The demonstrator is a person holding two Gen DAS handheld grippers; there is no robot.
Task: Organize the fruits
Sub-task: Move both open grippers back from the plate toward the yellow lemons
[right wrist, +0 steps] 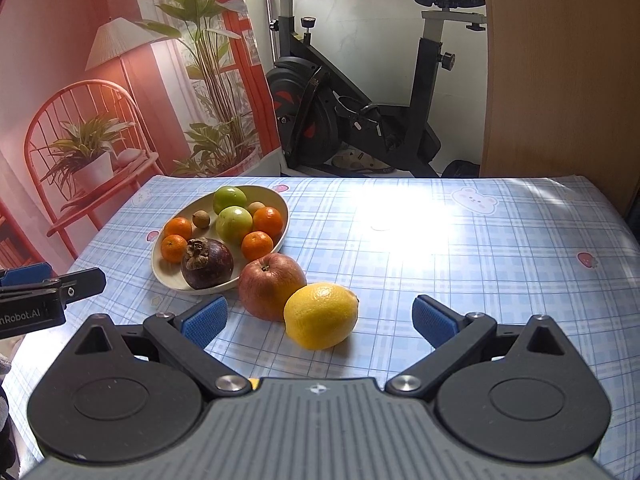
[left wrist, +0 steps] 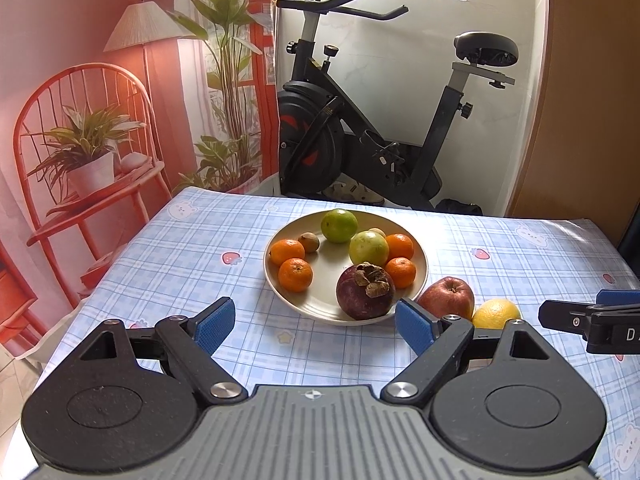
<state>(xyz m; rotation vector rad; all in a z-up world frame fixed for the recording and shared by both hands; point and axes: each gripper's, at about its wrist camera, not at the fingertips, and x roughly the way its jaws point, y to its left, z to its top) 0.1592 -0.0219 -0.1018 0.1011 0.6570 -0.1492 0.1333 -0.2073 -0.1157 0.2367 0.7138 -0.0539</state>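
A cream plate (left wrist: 328, 268) (right wrist: 280, 204) on the checked tablecloth holds several tangerines, two green fruits (left wrist: 339, 225) (right wrist: 229, 199), a small brown fruit and a dark purple mangosteen (left wrist: 365, 291) (right wrist: 207, 263) at its near rim. A red apple (left wrist: 448, 297) (right wrist: 272, 286) and a yellow lemon (left wrist: 496, 314) (right wrist: 321, 316) lie on the cloth just right of the plate, touching each other. My left gripper (left wrist: 316, 326) stands open in front of the plate, nothing between its blue pads. My right gripper (right wrist: 320, 320) is open with the lemon between its fingers, the pads clear of it.
An exercise bike (left wrist: 360, 120) (right wrist: 352, 92) stands behind the table's far edge. A printed backdrop with a red chair and plants (left wrist: 92, 140) hangs at the left. A wooden panel (right wrist: 560, 68) rises at the right. Bare cloth (right wrist: 460, 240) stretches right of the fruit.
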